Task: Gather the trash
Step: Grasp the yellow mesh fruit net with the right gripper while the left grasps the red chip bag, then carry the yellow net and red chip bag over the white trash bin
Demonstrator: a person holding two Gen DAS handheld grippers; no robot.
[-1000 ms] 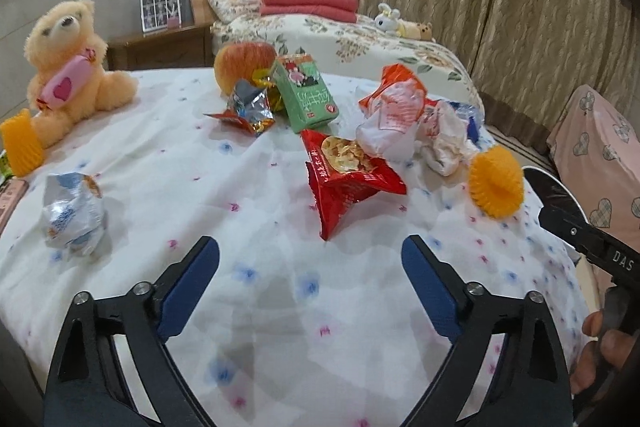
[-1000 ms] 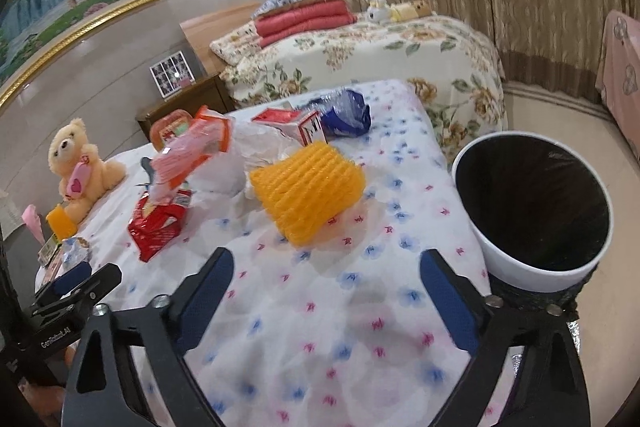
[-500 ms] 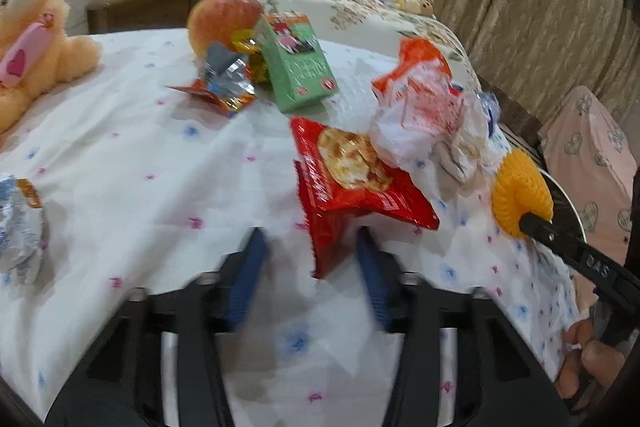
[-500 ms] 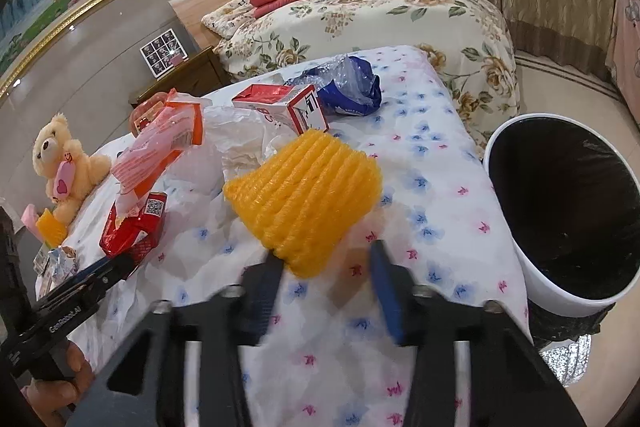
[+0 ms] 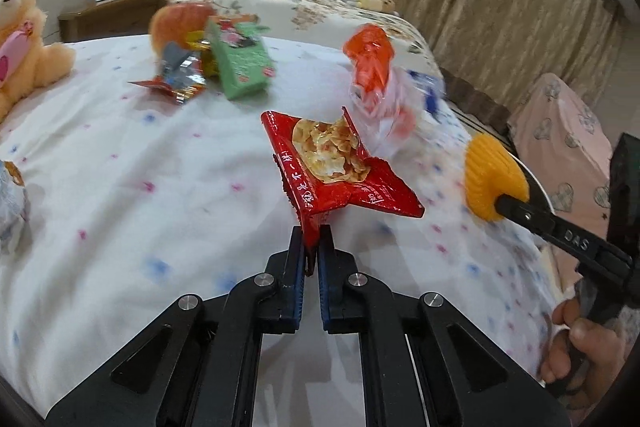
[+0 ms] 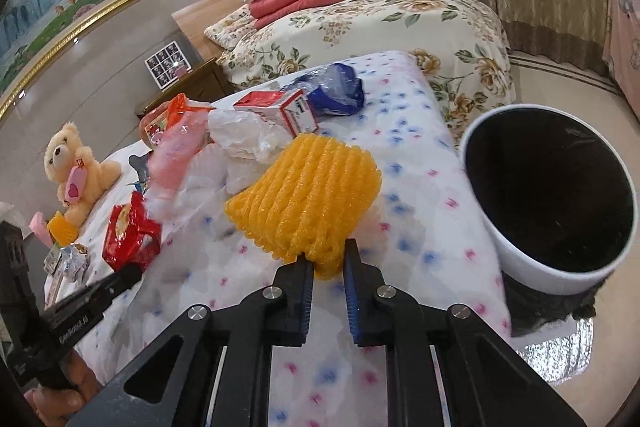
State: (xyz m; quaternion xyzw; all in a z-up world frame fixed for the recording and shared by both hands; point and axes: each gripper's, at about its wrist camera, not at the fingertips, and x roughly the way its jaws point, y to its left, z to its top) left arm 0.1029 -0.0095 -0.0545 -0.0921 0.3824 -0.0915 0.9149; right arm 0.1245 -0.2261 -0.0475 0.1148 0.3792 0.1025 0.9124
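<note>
We have the left gripper (image 5: 311, 241) pinching the near corner of the red bag (image 5: 335, 172), its jaws just closed, the bag lying on the bed (image 5: 120, 179). Our right gripper (image 6: 328, 259) has just clamped onto the near edge of the yellow net (image 6: 308, 189), which sits on the sheet just beside the bin (image 6: 550, 187). 2 grips, both tight.
</note>
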